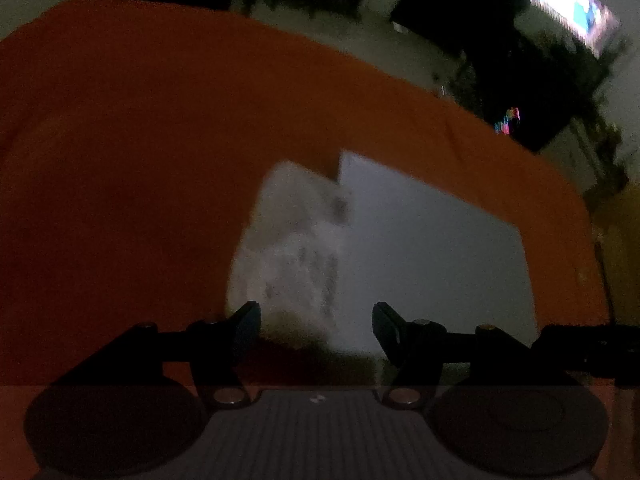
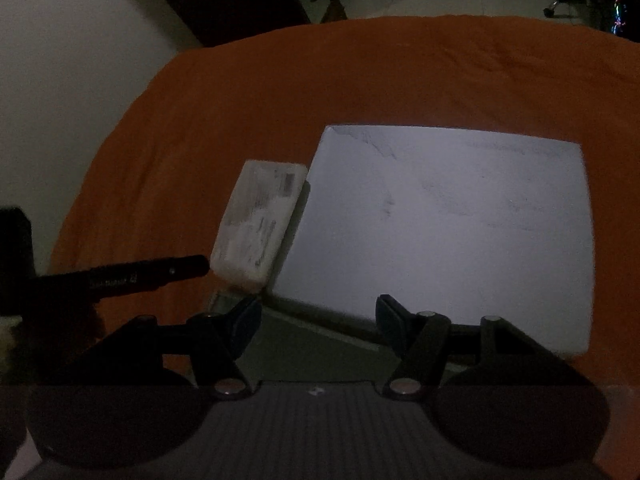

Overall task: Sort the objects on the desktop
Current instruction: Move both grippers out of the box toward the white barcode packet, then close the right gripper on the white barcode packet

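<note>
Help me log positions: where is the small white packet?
In the right wrist view, the white packet lies on the orange cloth, against the grey board's left edge.

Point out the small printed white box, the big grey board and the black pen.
small white box (image 2: 258, 224), right wrist view: middle of its printed top face.
grey board (image 2: 460, 220), right wrist view: centre of its flat top.
black pen (image 2: 120, 276), right wrist view: mid-barrel, by the lettering.

No legible text anywhere.
</note>
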The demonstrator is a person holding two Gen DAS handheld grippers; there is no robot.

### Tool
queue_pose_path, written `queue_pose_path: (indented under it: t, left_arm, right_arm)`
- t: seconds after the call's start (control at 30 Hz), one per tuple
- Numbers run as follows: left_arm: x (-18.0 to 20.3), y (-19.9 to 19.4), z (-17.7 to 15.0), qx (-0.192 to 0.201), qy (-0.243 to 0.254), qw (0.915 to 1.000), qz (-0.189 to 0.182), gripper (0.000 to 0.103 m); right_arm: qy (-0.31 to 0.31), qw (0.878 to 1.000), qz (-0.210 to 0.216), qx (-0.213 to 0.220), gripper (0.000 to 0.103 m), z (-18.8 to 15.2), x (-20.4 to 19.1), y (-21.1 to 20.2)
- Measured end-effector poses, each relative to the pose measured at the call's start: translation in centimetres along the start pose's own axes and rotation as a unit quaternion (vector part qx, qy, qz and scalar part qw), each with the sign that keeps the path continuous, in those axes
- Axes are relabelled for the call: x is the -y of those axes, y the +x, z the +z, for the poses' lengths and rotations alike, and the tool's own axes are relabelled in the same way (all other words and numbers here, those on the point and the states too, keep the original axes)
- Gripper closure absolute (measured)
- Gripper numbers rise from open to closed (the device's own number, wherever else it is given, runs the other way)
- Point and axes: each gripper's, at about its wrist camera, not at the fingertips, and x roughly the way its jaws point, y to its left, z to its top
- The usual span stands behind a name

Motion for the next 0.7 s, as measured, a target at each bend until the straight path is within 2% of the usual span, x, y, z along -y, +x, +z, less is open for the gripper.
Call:
queue_pose_path:
  t: [0.1, 0.33, 0.43, 0.53, 0.7]
  left_arm:
    - [-0.6, 1.3, -0.1, 0.028, -0.004, 0.9993, 0.024, 0.045]
    - [-1.9, 5.3, -0.4, 0.014, -0.055, 0.9977, 0.036, 0.045]
    - [-2.7, 4.9, -0.6, 0.048, -0.067, 0.9957, 0.042, 0.045]
    - [-3.4, 5.0, -0.5, 0.056, -0.068, 0.9949, 0.048, 0.045]
    - [-4.9, 5.7, -0.5, 0.051, -0.081, 0.9946, 0.040, 0.045]
  right_arm:
    - [0.001, 1.000, -0.004, 0.000, 0.036, 1.1, -0.1, 2.2]
    - [0.016, 1.000, -0.004, -0.020, 0.042, 2.5, -0.6, 7.8]
    - [0.028, 0.999, 0.011, -0.023, 0.043, 2.9, -1.0, 9.9]
    - [0.037, 0.999, 0.024, -0.020, 0.044, 3.3, -1.4, 11.4]
    - [0.035, 0.999, 0.023, -0.019, 0.055, 3.9, -2.1, 13.3]
